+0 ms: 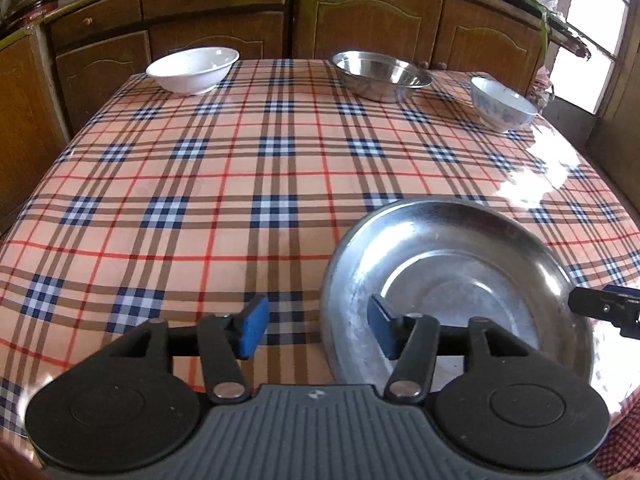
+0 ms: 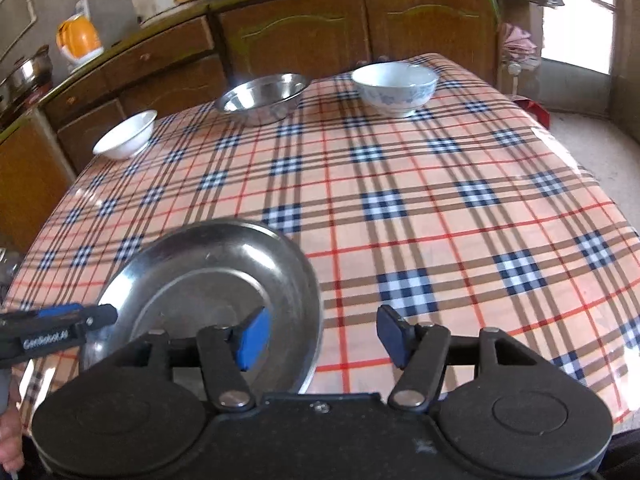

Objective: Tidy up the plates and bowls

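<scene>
Left wrist view: both the left gripper [image 1: 318, 326] and right gripper [image 2: 324, 336] gape wide, straddling the steel plate's [image 1: 452, 276] rim without pinching. Closing carelessly could skid it across the slick tablecloth [image 1: 224, 184].

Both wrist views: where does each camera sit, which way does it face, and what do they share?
Left wrist: behind the open left gripper, looking down-forward; steel plate at right, right gripper's tip at the edge.
Right wrist: behind the open right gripper; plate at left, left gripper crossing, a hand.
Shared: plate, white bowl, steel bowl, floral bowl.
</scene>
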`<action>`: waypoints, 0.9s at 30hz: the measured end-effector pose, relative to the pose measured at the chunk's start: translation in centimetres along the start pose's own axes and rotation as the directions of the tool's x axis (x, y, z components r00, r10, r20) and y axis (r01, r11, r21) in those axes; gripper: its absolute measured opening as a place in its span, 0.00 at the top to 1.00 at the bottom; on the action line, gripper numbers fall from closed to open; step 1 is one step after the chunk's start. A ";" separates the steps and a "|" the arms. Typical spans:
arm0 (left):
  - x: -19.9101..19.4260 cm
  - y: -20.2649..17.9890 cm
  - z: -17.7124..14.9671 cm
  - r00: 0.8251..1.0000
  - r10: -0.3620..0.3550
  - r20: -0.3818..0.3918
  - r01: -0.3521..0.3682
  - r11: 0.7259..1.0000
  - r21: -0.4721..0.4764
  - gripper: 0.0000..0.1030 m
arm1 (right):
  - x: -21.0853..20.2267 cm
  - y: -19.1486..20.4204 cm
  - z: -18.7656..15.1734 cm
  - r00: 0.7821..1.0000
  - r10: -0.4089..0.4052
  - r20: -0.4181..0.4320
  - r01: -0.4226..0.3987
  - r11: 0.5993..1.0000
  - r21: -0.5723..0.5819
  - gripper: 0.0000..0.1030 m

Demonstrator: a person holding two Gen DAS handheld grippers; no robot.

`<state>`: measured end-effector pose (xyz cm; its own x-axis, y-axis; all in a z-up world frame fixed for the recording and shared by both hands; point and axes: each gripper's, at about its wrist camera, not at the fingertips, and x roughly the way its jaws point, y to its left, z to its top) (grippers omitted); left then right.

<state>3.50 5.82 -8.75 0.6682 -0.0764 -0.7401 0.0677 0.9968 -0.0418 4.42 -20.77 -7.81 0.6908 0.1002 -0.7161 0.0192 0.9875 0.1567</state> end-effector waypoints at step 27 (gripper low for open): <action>1.7 -1.7 1.3 0.998 -0.063 0.004 0.063 0.997 0.053 0.66 | 3.2 -0.8 0.0 0.994 0.100 -0.034 -0.098 0.993 0.069 0.71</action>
<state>5.49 3.98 -9.05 0.6654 -0.1396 -0.7334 0.1488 0.9874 -0.0530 6.62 -21.27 -10.26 0.6639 0.2030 -0.7198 0.0011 0.9622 0.2723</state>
